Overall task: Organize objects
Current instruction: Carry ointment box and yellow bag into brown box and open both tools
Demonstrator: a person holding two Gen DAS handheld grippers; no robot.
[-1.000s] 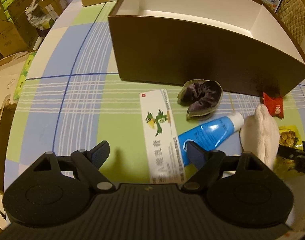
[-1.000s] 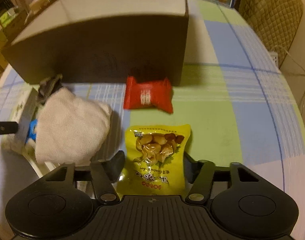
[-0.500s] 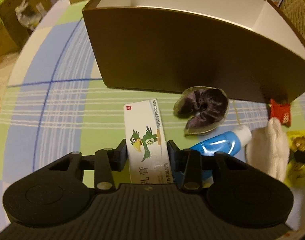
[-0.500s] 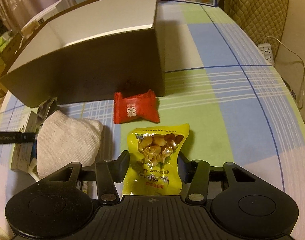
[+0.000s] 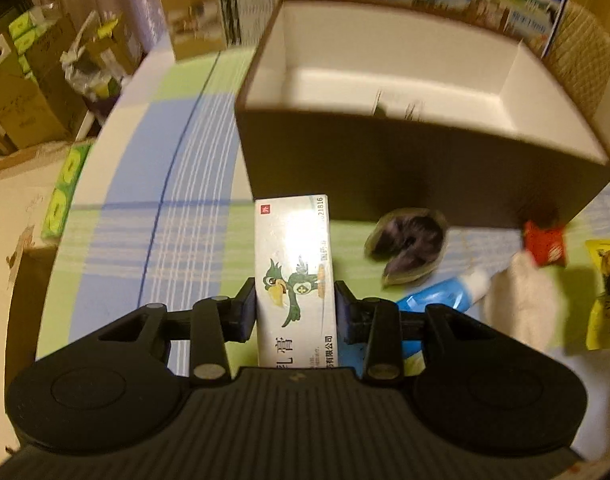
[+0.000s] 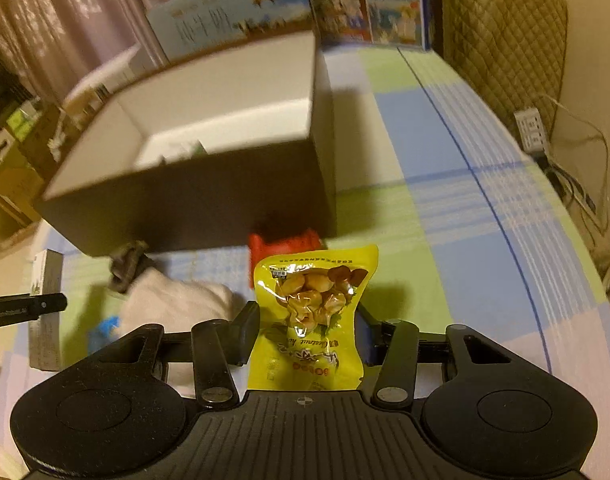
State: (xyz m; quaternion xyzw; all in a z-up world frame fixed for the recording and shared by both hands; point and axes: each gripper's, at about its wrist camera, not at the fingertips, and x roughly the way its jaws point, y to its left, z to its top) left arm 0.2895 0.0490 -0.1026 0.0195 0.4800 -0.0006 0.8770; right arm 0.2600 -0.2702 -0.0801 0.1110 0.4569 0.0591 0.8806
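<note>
Left wrist view, close to the camera: the left gripper [image 5: 295, 312] has its two fingers pressed against the sides of a long white ointment carton [image 5: 295, 272] with a green bird printed on it, so it is closed on this carton, which points forward toward the big box. Just to the right of the carton lies a blue tube [image 5: 441, 296] with a white cap, and beside it a white folded cloth [image 5: 521, 308]. A little farther is a dark purple scrunchie [image 5: 409, 244], lying on the checked tablecloth [image 5: 153, 240] near the front wall of the box, and a small red candy packet [image 5: 545, 242] is close to the right corner of the box. Behind all of this stands the large brown box [image 5: 405, 168], open on top and white inside. In the right wrist view, the right gripper [image 6: 307, 336] is closed on a yellow snack bag [image 6: 311, 316]; the bag is pinched in the middle and looks raised above the table. Beyond the bag the red packet is partly hidden, and farther away is the same brown box, with something small and greenish on its floor, too blurred to tell. Behind the box stand printed cartons [image 6: 369, 4] and a quilted chair [image 6: 501, 28].
</note>
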